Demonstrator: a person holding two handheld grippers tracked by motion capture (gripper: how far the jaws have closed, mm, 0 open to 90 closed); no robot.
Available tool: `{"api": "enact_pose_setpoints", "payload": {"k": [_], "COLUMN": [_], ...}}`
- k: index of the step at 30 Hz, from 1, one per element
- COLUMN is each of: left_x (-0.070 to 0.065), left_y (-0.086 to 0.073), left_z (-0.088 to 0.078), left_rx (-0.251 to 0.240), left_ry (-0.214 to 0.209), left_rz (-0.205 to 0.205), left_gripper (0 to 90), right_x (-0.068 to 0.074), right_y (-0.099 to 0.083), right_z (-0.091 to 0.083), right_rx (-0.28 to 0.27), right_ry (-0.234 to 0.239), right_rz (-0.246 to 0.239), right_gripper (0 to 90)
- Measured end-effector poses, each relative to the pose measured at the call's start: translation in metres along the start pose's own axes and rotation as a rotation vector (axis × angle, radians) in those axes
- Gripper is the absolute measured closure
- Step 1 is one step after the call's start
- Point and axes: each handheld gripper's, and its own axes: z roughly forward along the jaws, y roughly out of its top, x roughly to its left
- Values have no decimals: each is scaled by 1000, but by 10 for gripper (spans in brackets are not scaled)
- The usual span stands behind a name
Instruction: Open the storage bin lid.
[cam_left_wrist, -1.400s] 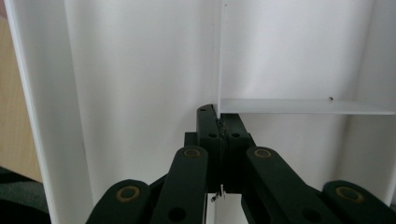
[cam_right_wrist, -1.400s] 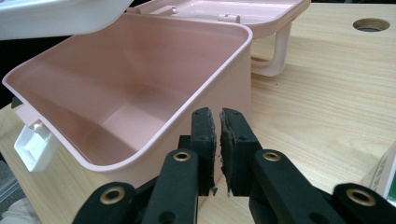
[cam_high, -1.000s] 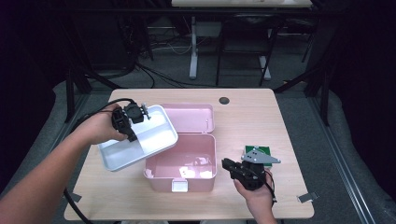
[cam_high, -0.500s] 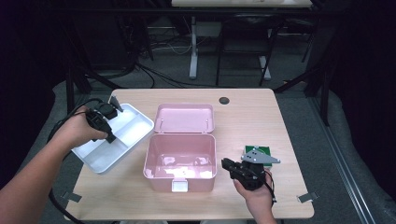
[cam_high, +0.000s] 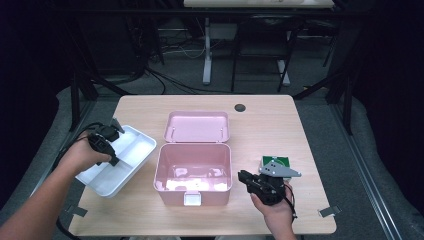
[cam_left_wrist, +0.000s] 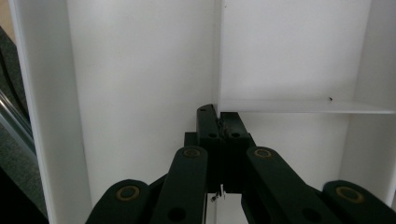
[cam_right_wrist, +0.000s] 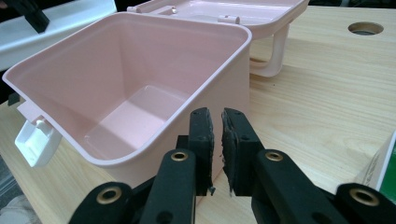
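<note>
L gripper (cam_high: 107, 145) sits far L of the high view, my L forearm coming up from bottom-L corner, hand wrapped round the body, jaws pointing toward frame R; in the left gripper view its jaws are clamped together on a thin white edge. R gripper (cam_high: 246, 176) is low center-R, my R hand (cam_high: 272, 207) under it w/ wrist at the bottom edge, jaws aimed L. In the right gripper view I see R jaws nearly together, narrow slit btwn pads, nothing in it.
</note>
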Motion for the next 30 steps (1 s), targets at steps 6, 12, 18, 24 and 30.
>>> {"api": "enact_pose_setpoints", "payload": {"k": [6,12,18,24,30], "left_x": [0,1,1,-1,-3], "left_y": [-1,-1,-3,-4,-3], "left_z": [35,53,71,85,91], "left_rx": [13,26,30,29,27], "left_ry": [-15,-25,-28,-24,3], "left_rz": [-19,-29,-37,-35,-22], "left_gripper": [891,891,891,891,891], "right_x": [-1,-2,-4,-6,-10], "right_y": [4,7,9,11,10], "right_z": [0,-1,-1,-1,1], "right_rx": [5,12,25,54,73], "right_ry": [-9,-15,-22,-32,-40], "right_rz": [-9,-19,-27,-41,-34], "right_gripper": [816,809,805,798,794]}}
